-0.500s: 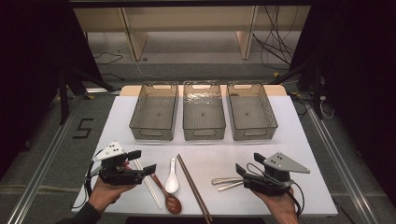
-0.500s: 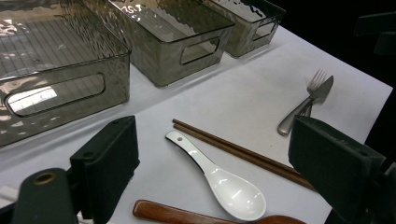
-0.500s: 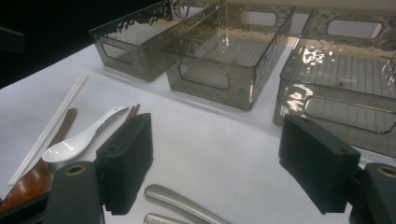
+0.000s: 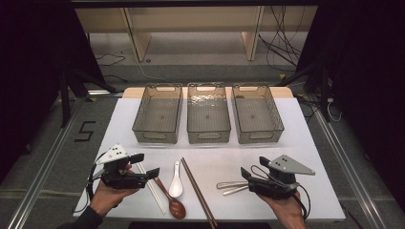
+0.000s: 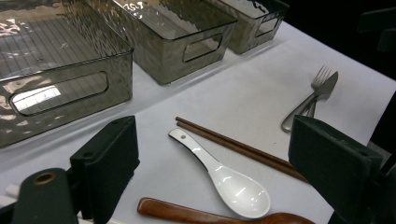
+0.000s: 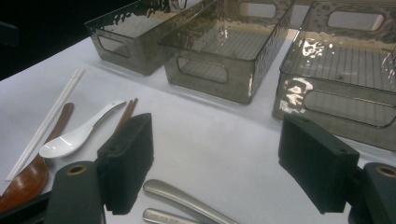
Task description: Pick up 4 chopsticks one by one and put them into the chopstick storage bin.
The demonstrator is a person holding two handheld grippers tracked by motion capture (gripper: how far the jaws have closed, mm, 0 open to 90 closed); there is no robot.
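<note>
Both grippers, the left gripper and right gripper, gape empty as we ready ourselves to sort: next, we judge, closing on the white ceramic spoon or the steel cutlery handles.

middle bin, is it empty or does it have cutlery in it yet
Empty. The middle bin shows only its bare ribbed floor; the white spoon, brown chopsticks and metal fork lie on the table.

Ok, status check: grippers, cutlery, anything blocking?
Left gripper open, empty, beside white chopsticks. Right gripper open, empty, at metal cutlery handles. Three bins empty. Nothing in the way.
</note>
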